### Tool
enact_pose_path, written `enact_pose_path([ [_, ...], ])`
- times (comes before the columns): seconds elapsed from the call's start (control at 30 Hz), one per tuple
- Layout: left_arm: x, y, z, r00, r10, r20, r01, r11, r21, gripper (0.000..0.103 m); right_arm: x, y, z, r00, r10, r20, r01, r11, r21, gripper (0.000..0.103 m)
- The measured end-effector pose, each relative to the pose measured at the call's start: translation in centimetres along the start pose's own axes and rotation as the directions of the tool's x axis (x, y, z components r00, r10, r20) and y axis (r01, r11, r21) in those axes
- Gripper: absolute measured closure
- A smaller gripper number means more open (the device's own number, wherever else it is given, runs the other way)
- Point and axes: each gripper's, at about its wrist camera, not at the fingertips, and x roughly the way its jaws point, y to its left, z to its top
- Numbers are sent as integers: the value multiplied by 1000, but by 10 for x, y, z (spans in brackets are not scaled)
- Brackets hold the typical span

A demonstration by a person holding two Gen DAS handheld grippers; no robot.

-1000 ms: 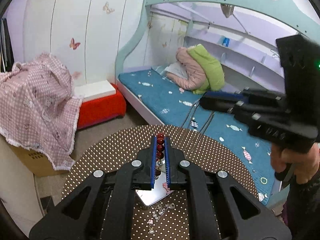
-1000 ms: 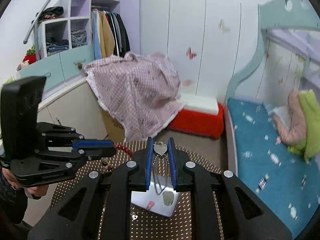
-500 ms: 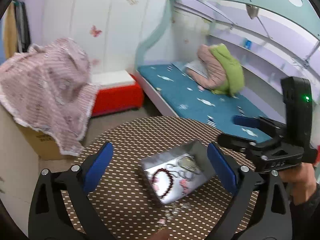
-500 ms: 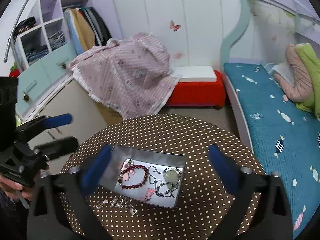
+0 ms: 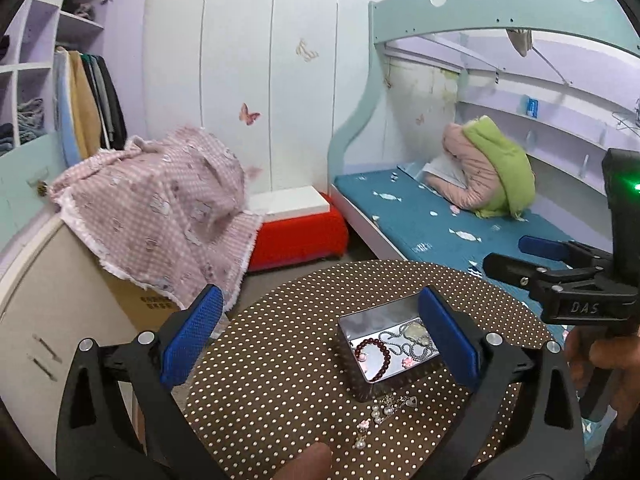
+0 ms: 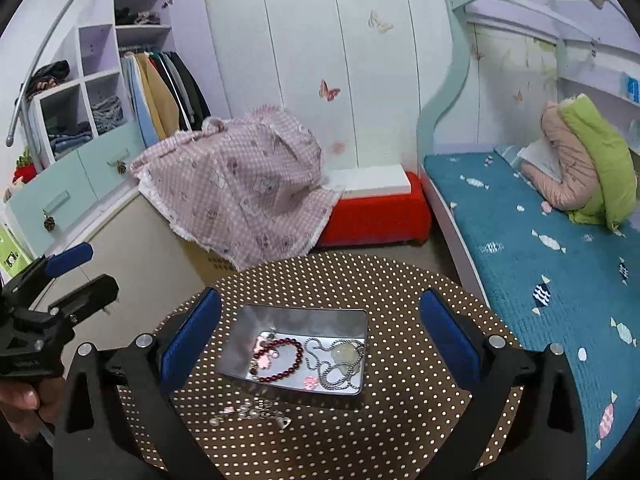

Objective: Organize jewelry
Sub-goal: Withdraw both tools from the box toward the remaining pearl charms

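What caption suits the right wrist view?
Open right gripper above a tin holding a bracelet and necklace.

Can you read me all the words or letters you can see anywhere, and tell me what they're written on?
"DAS": pale letters on the side of the black right gripper, seen from the left wrist camera.
Dark print on the cardboard box under the pink checked cloth: too small and blurred to read.
Blue label on the bunk bed shelf: too small to read.
Nothing else is readable.
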Motion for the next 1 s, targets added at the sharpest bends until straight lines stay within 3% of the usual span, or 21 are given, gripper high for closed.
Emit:
enact_pose_path([
  [0.43,-55,18,-20,995,83,52,-81,996,-45,5,-56,18,-15,996,-28,81,31,999,-29,7],
  [1.0,-61,5,-84,996,82,-21,-83,996,-41,5,-52,32,-67,999,-46,-6,46,999,-17,7],
])
